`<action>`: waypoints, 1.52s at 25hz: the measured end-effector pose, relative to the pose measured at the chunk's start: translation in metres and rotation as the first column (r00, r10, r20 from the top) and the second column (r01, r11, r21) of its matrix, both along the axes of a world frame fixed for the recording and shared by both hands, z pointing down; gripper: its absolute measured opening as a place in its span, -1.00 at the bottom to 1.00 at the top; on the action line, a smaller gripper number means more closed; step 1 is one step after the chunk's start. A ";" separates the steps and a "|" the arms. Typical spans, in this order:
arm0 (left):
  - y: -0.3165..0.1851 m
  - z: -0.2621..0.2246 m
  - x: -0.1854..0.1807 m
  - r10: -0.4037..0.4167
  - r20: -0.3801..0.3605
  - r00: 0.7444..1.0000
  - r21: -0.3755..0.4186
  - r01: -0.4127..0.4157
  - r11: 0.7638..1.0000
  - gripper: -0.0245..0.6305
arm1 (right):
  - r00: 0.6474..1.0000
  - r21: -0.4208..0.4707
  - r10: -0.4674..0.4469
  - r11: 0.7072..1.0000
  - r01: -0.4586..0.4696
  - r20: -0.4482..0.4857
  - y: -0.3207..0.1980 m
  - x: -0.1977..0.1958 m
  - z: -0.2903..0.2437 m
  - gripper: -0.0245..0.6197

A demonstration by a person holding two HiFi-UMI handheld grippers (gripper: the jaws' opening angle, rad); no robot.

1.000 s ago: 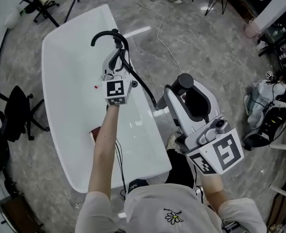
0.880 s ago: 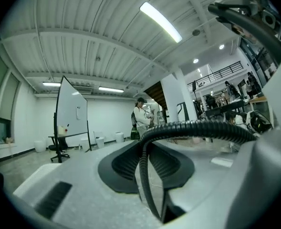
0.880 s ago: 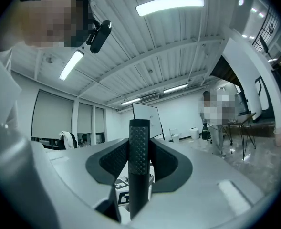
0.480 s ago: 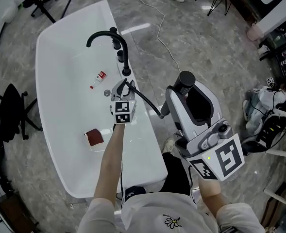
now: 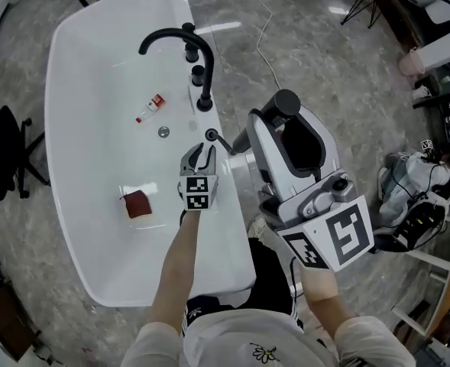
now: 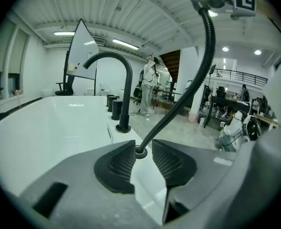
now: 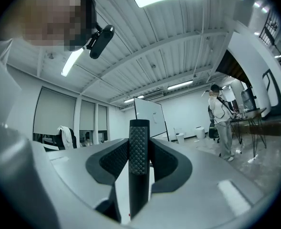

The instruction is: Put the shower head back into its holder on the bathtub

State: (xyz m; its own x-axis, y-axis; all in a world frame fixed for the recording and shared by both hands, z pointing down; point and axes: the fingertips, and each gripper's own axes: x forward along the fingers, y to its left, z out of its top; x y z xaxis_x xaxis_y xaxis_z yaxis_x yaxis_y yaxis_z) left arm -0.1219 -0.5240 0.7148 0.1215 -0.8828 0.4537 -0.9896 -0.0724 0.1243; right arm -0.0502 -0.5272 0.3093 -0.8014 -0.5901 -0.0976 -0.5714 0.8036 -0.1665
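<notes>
The black shower head [image 5: 286,104] is clamped in my right gripper [image 5: 274,125], held in the air just right of the white bathtub's rim [image 5: 232,228]. In the right gripper view its ribbed handle [image 7: 139,151] stands upright between the shut pads. The black hose [image 6: 197,75] rises from a round socket [image 5: 212,134] on the rim. My left gripper [image 5: 198,153] hangs low over the rim just short of that socket. Its jaws have just been opening; the hose's foot [image 6: 140,151] shows in the gap and the pads do not press on it.
A black arched faucet [image 5: 167,37] and three black knobs [image 5: 198,75] stand on the rim beyond the socket. Inside the tub lie a small red-and-white bottle [image 5: 150,108], the drain [image 5: 163,131] and a red-brown pad [image 5: 136,203]. Bags [image 5: 416,197] sit on the floor at right.
My left gripper has come down from beside the faucet spout to the rim by the hose socket, and its jaws have spread. The right gripper with the shower head has shifted closer to the tub.
</notes>
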 end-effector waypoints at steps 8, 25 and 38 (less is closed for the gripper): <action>0.002 0.024 0.000 -0.064 -0.088 0.994 0.021 0.066 0.998 -0.61 | 1.000 -0.044 0.001 0.999 -0.002 -0.031 -0.047 -0.048 0.078 -0.48; -0.009 0.030 0.013 0.017 -0.262 0.965 0.106 0.011 0.994 -0.61 | 0.964 -0.224 -0.037 0.974 -0.023 -0.263 -0.084 -0.090 0.293 -0.49; 0.020 0.002 -0.016 -0.102 -0.283 0.954 0.106 0.137 0.985 -0.61 | 0.939 -0.347 -0.038 0.934 -0.088 -0.342 -0.050 -0.082 0.331 -0.43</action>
